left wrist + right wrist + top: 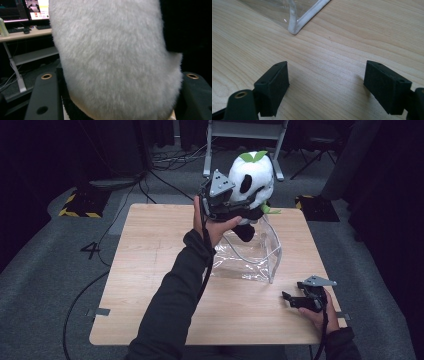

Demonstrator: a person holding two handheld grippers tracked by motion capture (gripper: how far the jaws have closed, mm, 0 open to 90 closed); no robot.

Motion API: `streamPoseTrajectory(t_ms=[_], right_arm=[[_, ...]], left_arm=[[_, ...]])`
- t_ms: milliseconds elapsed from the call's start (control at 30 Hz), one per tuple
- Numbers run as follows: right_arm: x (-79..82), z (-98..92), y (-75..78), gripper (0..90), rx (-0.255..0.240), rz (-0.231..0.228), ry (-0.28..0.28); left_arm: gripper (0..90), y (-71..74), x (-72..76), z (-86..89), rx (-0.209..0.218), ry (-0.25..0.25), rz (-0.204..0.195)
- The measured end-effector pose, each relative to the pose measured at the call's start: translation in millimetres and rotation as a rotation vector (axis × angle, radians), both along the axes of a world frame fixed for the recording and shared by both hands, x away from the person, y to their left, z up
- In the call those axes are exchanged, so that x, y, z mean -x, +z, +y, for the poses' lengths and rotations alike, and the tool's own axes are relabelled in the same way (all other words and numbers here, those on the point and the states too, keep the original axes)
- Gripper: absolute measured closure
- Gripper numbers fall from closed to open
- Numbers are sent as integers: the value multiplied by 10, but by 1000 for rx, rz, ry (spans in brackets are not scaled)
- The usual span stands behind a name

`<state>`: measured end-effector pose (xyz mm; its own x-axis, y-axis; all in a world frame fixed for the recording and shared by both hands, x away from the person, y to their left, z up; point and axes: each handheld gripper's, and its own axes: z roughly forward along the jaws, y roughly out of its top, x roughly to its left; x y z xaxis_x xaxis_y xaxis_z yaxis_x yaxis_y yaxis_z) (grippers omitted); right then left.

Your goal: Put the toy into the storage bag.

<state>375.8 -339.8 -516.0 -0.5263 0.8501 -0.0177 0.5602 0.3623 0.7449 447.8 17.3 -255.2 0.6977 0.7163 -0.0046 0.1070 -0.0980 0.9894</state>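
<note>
A white and black panda plush with green leaves on its head hangs above the far side of the table, over a clear plastic bag with white edging. My left gripper is shut on it from the left; in the left gripper view its white fur bulges between the two jaws of the left gripper. Low at the table's near right my right gripper rests open, pointing left. In the right gripper view the right gripper has bare wood between its pads, and the bag's corner lies just ahead.
The light wooden table stands on grey carpet. Cables trail over the floor behind it, near a metal frame's legs. A desk with monitors stands beyond the plush in the left gripper view.
</note>
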Motion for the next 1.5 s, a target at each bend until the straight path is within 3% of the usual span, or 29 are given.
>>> streamPoseTrajectory(t_ms=[167,367,500,633,667,733,900,967,1100,1233,1467,1500], right_arm=[[0,0,0,200,0,0,0],[0,0,0,200,0,0,0],[0,0,0,200,0,0,0],[0,0,0,200,0,0,0],[1,0,0,200,1,-1,0],[0,0,0,200,0,0,0],[0,0,0,200,0,0,0],[0,0,0,200,0,0,0],[0,0,0,200,1,-1,0],[1,1,0,201,2,-2,1],[2,1,0,203,2,-3,2],[2,1,0,203,2,-3,2]], left_arm=[[356,-76,-35,-30,13,5,17],[352,-210,-105,-17,12,47,41],[349,-285,-115,0,34,39,54],[348,-304,-74,20,12,55,46],[348,-325,-67,110,50,56,53],[347,-358,-71,167,75,70,68],[344,-391,-67,231,105,66,84],[341,-420,-49,147,43,52,82],[336,-478,-53,40,18,20,101],[332,-580,-68,-116,-49,4,120],[325,-650,-100,-122,-74,0,141],[324,-691,-113,-129,-109,11,148]])
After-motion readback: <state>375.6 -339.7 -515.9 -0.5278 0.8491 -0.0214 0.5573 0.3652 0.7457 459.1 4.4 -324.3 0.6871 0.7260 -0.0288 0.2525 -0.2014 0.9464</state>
